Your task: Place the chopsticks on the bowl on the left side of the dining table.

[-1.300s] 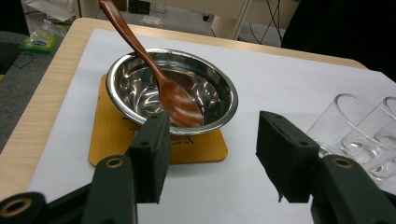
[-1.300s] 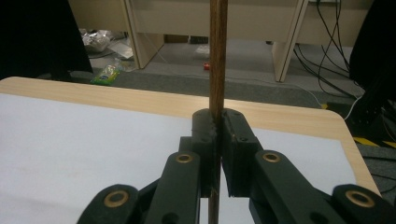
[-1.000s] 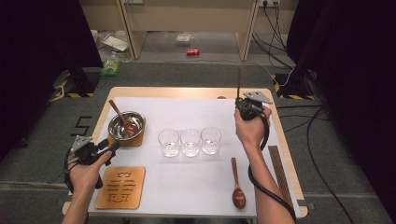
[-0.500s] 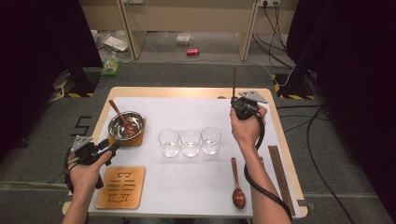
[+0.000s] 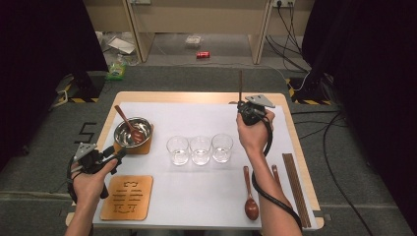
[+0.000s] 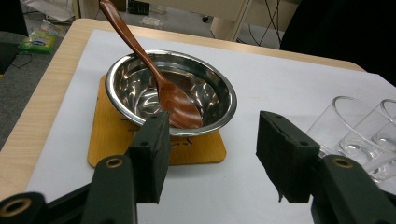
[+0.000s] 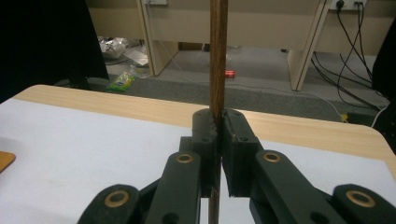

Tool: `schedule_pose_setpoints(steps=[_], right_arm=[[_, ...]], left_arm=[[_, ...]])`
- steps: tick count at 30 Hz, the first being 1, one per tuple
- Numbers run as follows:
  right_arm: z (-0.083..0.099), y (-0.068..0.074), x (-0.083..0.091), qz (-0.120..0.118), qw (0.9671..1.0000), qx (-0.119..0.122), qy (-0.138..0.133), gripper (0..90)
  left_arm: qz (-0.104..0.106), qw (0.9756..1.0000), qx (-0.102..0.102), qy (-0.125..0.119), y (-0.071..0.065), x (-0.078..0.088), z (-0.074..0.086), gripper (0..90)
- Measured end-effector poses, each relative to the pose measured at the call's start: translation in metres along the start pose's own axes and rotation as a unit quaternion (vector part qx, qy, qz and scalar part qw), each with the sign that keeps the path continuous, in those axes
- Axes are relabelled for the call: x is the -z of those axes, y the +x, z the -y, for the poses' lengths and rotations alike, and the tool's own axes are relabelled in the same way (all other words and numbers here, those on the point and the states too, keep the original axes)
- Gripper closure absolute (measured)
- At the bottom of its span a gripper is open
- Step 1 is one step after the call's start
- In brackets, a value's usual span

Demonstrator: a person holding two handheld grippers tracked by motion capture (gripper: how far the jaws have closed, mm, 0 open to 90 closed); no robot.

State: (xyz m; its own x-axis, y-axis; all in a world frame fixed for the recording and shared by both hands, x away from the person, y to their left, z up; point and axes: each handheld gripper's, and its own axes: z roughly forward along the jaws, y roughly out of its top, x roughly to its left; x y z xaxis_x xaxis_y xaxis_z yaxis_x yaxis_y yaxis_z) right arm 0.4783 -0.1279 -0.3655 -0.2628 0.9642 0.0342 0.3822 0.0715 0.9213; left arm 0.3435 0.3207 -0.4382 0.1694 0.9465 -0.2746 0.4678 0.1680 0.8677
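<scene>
Right now the right gripper [image 5: 247, 109] is held above the far right part of the bench [image 5: 196, 97], its jaws clamped on a thin dark chopstick [image 7: 218, 56] that stands upright between the pads (in the right gripper view it runs straight up through them). More sticks of the same kind [image 5: 294, 187] lie flat along the right edge of the bench, with a wooden spoon [image 5: 250, 199] just beside them toward the middle.

The left gripper [image 5: 105, 158] hovers near the left edge with its jaws wide apart and nothing between them. They point at a steel bowl [image 6: 140, 79] standing on a wooden coaster [image 6: 105, 135], and another wooden spoon [image 6: 159, 84] leans in the bowl with its handle out over the rim.

Three clear glasses [image 5: 200, 149] stand in a row, touching or nearly so, at the middle of the bench. A second, cut-out coaster [image 5: 127, 196] lies near the front left corner.
</scene>
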Motion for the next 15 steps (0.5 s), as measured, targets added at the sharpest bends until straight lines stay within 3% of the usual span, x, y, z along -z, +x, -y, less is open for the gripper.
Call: schedule_pose_setpoints(steps=[15], right_arm=[[-0.002,0.013,-0.005,-0.014,0.9998,0.002,-0.011,84.6]], left_arm=[[0.0,1.0,0.002,0.0,0.0,0.0,0.0,44.4]])
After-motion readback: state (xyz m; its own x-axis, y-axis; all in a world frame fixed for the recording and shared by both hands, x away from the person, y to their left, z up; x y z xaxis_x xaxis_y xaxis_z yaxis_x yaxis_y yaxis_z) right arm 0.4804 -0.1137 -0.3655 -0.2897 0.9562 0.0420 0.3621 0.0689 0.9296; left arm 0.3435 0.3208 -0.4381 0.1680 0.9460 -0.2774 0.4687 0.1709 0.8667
